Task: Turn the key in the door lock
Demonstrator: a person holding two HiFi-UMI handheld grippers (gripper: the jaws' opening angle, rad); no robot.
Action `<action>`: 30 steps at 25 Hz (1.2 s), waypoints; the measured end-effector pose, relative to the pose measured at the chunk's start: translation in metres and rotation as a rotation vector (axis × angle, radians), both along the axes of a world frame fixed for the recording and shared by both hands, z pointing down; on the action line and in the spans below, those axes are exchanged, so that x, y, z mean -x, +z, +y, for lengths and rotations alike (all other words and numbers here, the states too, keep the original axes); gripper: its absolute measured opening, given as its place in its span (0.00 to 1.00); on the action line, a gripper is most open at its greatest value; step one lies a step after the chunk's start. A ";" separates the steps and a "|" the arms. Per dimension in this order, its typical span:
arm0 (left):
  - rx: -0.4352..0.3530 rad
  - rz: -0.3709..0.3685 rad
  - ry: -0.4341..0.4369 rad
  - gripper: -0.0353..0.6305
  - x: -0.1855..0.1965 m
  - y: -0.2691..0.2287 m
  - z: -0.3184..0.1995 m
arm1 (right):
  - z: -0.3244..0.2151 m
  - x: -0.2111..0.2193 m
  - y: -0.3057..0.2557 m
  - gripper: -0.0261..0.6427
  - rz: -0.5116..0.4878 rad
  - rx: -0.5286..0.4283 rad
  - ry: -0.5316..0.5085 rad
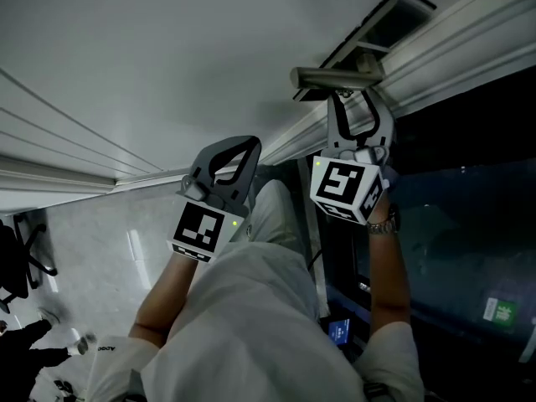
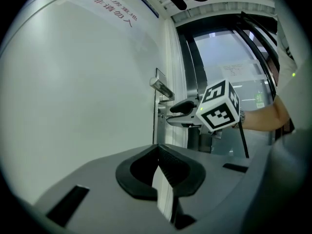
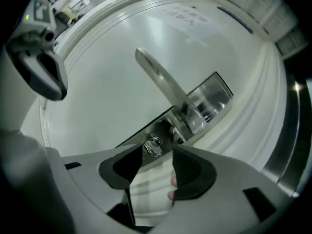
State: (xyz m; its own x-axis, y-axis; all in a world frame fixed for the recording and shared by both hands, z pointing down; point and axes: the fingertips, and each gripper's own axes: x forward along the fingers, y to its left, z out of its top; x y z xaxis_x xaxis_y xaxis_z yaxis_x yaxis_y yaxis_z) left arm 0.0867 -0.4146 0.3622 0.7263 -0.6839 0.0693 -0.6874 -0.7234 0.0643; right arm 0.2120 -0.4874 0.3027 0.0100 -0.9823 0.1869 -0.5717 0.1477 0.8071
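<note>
Seen in the head view, a person wears a white short-sleeved shirt (image 1: 251,333), pale trousers (image 1: 275,212) and, at centre right, a metal-banded wristwatch (image 1: 383,222). The left gripper (image 1: 234,151) and right gripper (image 1: 356,107) are grey with black-lined jaws. Each bears a white cube (image 1: 201,231) printed with black square markers and a small green light.
</note>
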 end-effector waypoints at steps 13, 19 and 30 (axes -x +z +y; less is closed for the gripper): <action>0.007 -0.003 -0.014 0.06 0.006 0.002 -0.002 | -0.009 0.008 0.005 0.12 0.143 -0.073 0.033; 0.016 -0.003 -0.024 0.06 0.009 0.005 -0.004 | -0.010 0.005 0.002 0.06 -0.075 -0.075 0.062; 0.017 -0.009 -0.027 0.06 0.008 0.006 -0.004 | -0.013 -0.006 -0.003 0.06 -0.884 0.059 0.064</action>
